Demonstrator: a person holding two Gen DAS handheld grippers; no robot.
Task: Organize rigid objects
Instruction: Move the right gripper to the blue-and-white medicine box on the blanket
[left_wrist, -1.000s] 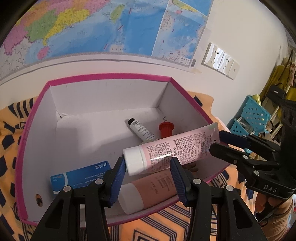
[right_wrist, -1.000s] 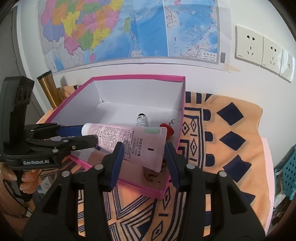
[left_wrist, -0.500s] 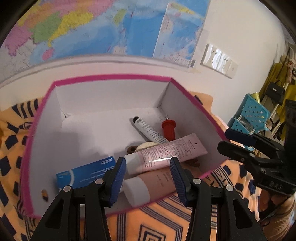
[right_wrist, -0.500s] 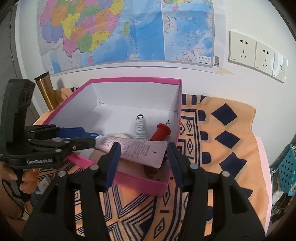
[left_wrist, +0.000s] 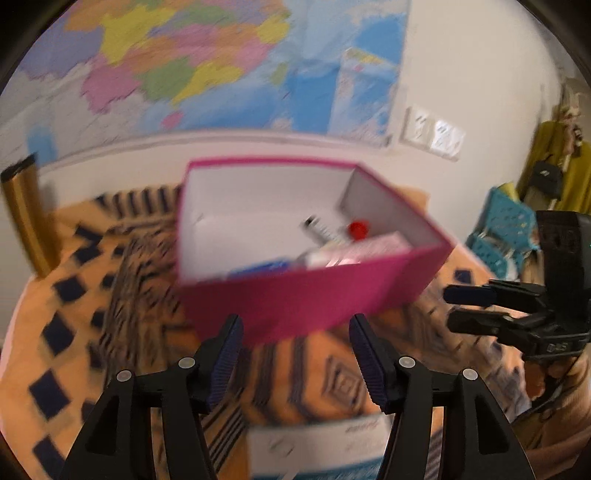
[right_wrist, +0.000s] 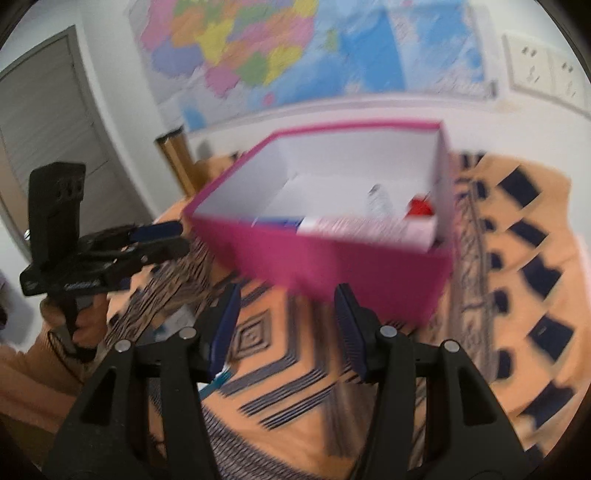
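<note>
The pink tube (left_wrist: 354, 251) lies inside the pink box (left_wrist: 306, 302). The left gripper (left_wrist: 295, 354) has just been opening and holds nothing. The right gripper (right_wrist: 286, 325) is open and empty too.

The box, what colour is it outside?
Bright pink box, white inside; clearest in the right wrist view.
</note>
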